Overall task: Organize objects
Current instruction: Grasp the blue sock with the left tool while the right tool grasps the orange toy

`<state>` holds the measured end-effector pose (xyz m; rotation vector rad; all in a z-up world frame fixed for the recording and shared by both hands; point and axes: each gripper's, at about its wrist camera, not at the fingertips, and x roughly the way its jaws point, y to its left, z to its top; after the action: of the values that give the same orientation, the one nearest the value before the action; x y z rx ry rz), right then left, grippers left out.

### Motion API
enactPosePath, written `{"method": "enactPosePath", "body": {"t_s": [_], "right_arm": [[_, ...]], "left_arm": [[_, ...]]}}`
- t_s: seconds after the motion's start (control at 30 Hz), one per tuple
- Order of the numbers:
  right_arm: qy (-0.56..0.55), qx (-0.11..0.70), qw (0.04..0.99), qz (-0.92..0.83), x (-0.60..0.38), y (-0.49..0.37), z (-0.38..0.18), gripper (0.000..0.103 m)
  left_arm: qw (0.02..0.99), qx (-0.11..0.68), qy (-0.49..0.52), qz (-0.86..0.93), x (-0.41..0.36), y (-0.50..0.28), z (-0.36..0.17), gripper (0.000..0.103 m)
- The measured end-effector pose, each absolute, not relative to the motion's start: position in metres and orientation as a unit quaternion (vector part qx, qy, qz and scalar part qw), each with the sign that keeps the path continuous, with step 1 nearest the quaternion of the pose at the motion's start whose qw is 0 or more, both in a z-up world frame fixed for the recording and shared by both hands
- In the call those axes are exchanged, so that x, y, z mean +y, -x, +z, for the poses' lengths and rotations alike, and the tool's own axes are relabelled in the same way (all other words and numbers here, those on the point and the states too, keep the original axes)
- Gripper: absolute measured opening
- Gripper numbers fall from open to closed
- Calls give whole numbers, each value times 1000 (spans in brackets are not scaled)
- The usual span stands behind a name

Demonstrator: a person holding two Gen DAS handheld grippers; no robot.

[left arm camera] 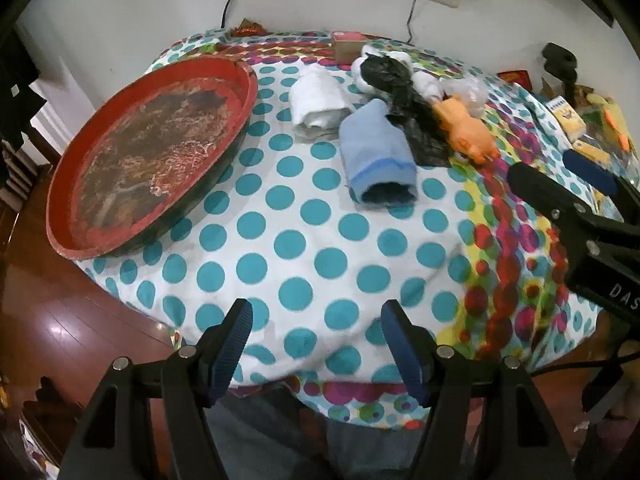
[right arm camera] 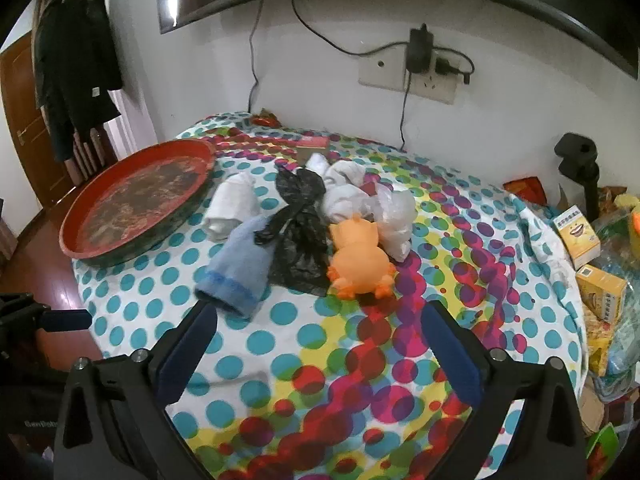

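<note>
Worktop: round surface under a dotted cloth (left arm camera: 288,240), standing against a white wall.
Tray: red round tray (left arm camera: 152,152) at the left of the worktop, tilted over the edge; inside worn and dark.
White roll: rolled white cloth (left arm camera: 316,100) just right of the tray.
Blue roll: rolled blue cloth (left arm camera: 376,160) near the middle, its open end facing the cameras, touching the black bag.
Black bag: crumpled black plastic bag (right arm camera: 300,232) between the blue roll and the orange toy.
Orange toy: soft orange animal figure (right arm camera: 360,260) lying beside the black bag, white bags (right arm camera: 380,208) behind it.
Boxes: yellow cartons (right arm camera: 600,292) at the right edge.
Left tool (left arm camera: 316,348): jaws wide apart, nothing between them, over the near edge of the worktop.
Right tool (right arm camera: 320,352): jaws wide apart, nothing between them, hovering short of the orange toy.
</note>
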<state>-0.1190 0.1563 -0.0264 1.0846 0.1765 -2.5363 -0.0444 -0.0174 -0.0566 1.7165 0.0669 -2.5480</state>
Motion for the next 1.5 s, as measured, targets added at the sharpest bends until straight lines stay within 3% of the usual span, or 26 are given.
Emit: {"method": "enactPosePath", "body": {"t_s": [0.1,0.23,0.8,0.93,1.5], "right_arm": [[-397,53,189,-896,161,132,-35,93],[-416,57,192,-887,161,152,-51,74],[-433,59,204,-876,154,209,-83,66],[-441,45,220,-869,152,213,-89,57],[-432,-22,198,-880,202,180,-81,55]], "left_arm": [[33,24,-560,-828,-21,53,-60,69],[34,25,-559,-828,-22,62,-64,69],[8,30,-569,-822,-15,103,-68,69],[4,27,-569,-822,-11,110,-67,69],[-14,7,-583,-812,23,146,-76,69]]}}
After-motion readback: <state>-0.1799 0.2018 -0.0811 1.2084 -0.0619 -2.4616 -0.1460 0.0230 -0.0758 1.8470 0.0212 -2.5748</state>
